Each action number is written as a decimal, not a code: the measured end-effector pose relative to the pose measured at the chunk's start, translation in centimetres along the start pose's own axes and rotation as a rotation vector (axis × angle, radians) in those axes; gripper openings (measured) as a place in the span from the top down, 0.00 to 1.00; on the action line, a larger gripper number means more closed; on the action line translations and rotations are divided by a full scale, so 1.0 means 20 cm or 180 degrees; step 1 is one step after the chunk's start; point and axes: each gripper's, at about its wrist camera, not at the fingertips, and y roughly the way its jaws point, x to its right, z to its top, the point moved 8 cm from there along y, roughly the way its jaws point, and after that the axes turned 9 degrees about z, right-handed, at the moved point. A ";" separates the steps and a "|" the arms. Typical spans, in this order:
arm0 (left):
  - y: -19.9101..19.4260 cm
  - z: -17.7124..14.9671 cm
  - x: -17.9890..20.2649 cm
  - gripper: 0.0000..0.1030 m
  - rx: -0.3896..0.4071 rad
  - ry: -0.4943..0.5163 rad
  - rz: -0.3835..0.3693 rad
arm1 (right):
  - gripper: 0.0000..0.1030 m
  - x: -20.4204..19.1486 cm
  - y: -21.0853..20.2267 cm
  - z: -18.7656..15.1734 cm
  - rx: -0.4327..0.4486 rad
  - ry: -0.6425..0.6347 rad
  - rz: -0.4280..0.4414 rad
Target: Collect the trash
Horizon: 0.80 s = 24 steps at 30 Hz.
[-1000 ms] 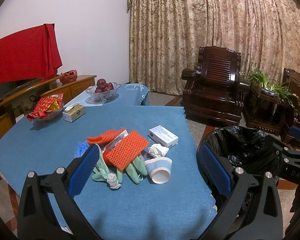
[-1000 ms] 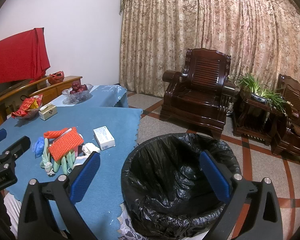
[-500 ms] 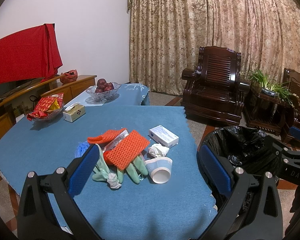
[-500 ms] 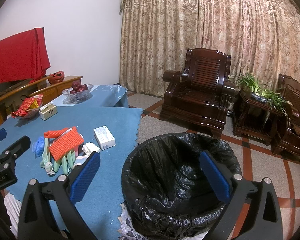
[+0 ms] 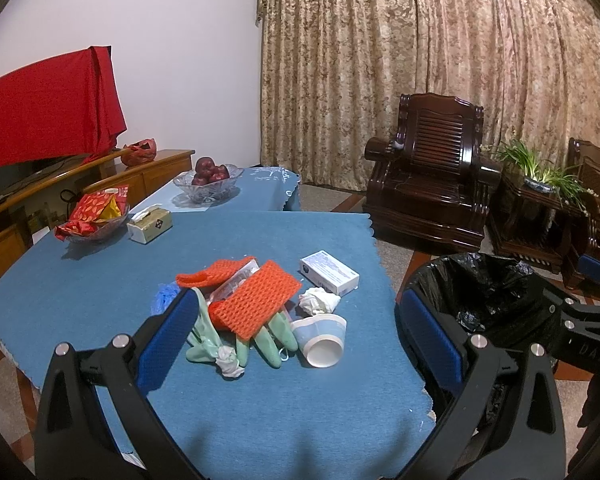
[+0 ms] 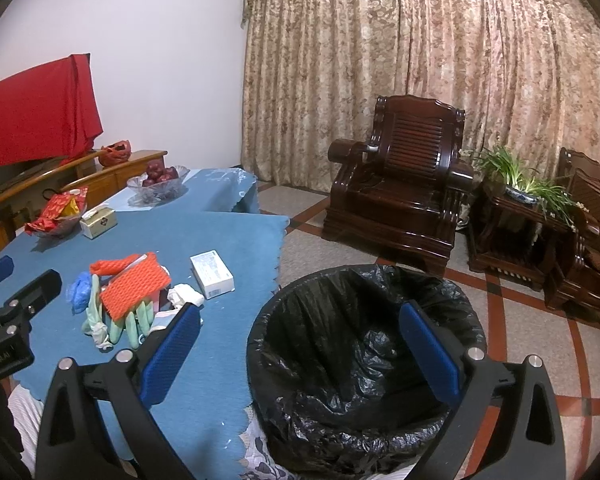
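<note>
My left gripper (image 5: pixel 296 340) hangs wide open and empty over the trash pile (image 5: pixel 256 304) on the counter (image 5: pixel 100 280); my right gripper (image 6: pixel 300 348), equally open and empty, over the bin (image 6: pixel 360 360).

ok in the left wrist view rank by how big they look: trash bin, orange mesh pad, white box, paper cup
1. trash bin
2. orange mesh pad
3. white box and paper cup: they look about alike, and the cup lies nearer the camera, so no ranking between them.
</note>
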 end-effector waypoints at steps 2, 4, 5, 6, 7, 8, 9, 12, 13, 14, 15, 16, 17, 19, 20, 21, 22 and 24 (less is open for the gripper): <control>0.00 0.01 -0.01 0.05 -0.0001 -0.0004 0.0000 | 0.06 -0.01 0.01 -0.03 -0.0002 -0.0003 0.0005; 0.01 0.00 -0.02 0.05 -0.0005 -0.0006 0.0002 | 0.06 -0.02 0.03 -0.02 -0.0005 -0.0001 0.0015; 0.02 0.00 -0.03 0.05 -0.0007 -0.0007 0.0005 | 0.06 -0.03 0.04 -0.02 -0.0008 -0.0001 0.0027; 0.02 0.02 -0.04 0.05 -0.0006 -0.0009 0.0016 | 0.06 -0.06 0.05 -0.01 -0.0008 -0.0004 0.0036; 0.03 0.02 -0.06 0.05 -0.0003 -0.0014 0.0032 | 0.06 -0.09 0.06 -0.02 -0.0015 -0.0008 0.0054; 0.06 0.02 -0.09 0.05 -0.0005 -0.0021 0.0055 | 0.06 -0.11 0.07 -0.02 -0.0022 -0.0014 0.0085; 0.06 -0.01 -0.14 0.05 -0.0013 -0.0038 0.0087 | 0.06 -0.13 0.09 -0.02 -0.0020 -0.0023 0.0108; 0.13 -0.02 -0.23 0.05 -0.0052 -0.0102 0.0197 | 0.06 -0.19 0.13 -0.02 -0.0034 -0.0054 0.0191; 0.15 -0.03 -0.27 0.05 -0.0067 -0.0121 0.0246 | 0.06 -0.21 0.15 -0.02 -0.0043 -0.0061 0.0217; 0.17 -0.04 -0.31 0.05 -0.0073 -0.0135 0.0304 | 0.06 -0.23 0.16 -0.02 -0.0053 -0.0068 0.0244; 0.18 -0.05 -0.34 0.05 -0.0074 -0.0138 0.0346 | 0.06 -0.27 0.20 -0.03 -0.0073 -0.0086 0.0304; 0.20 -0.06 -0.37 0.05 -0.0078 -0.0136 0.0401 | 0.06 -0.30 0.22 -0.03 -0.0080 -0.0099 0.0337; 0.22 -0.08 -0.42 0.05 -0.0086 -0.0128 0.0468 | 0.06 -0.32 0.24 -0.03 -0.0085 -0.0108 0.0363; 0.25 -0.10 -0.48 0.05 -0.0124 -0.0115 0.0536 | 0.06 -0.37 0.29 -0.04 -0.0119 -0.0130 0.0436; 0.28 -0.12 -0.52 0.05 -0.0174 -0.0128 0.0571 | 0.06 -0.42 0.33 -0.05 -0.0148 -0.0134 0.0500; 0.30 -0.14 -0.56 0.05 -0.0205 -0.0151 0.0592 | 0.06 -0.46 0.37 -0.07 -0.0171 -0.0134 0.0556; 0.32 -0.15 -0.59 0.05 -0.0219 -0.0169 0.0611 | 0.06 -0.48 0.39 -0.07 -0.0190 -0.0131 0.0586; 0.36 -0.19 -0.66 0.05 -0.0277 -0.0198 0.0685 | 0.09 -0.55 0.45 -0.09 -0.0232 -0.0139 0.0684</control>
